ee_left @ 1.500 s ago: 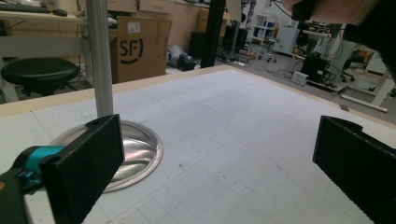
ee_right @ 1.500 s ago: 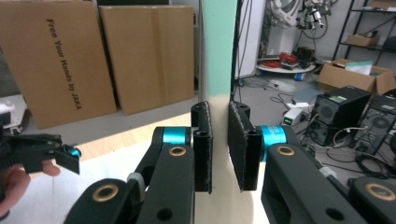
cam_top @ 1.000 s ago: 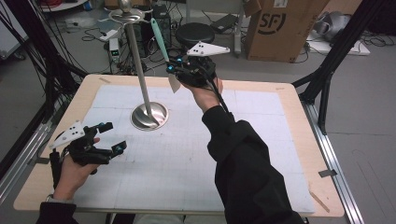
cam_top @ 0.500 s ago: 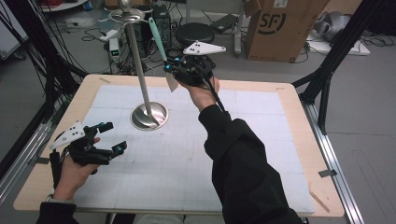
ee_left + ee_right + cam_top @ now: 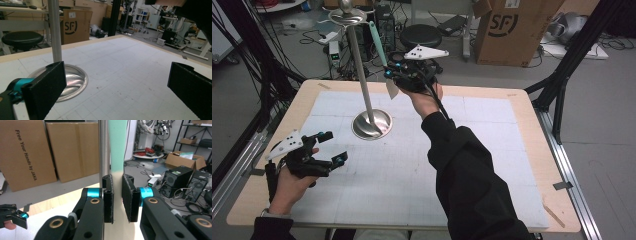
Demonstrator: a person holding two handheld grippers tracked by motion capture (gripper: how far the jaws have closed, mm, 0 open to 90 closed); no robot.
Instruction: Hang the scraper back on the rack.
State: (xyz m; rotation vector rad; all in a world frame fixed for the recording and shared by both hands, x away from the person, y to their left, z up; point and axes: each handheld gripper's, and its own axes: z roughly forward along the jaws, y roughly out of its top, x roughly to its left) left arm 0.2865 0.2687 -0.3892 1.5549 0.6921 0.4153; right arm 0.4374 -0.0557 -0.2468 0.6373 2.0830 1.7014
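Resting low at the left of the tabletop [image 5: 492,150], the left gripper [image 5: 328,149] had its jaws spread wide with nothing between them, and it pointed across the white mat toward the stand's round base [image 5: 372,124]. It was best kept parked there, well apart from the base, so it could not knock the stand.

At the middle, the steel pole [image 5: 360,65] rose upright from that base to a small dish-like top [image 5: 347,16]. Hanging a utensil there looked like the step in hand.

Farther right, the right gripper [image 5: 393,76] was raised beside the pole, its jaws clamped on a spatula [image 5: 379,44] with a mint-green handle and a pale blade end. In the right gripper view the jaws [image 5: 117,197] pinched it where the green met the pale part, with the pole [image 5: 103,147] just behind.

Doing this well probably meant keeping the grip firm, lifting the handle tip level with the top, and moving slowly, since a bump to the pole could tip the stand. Whether the handle had a hanging hole could not be told.
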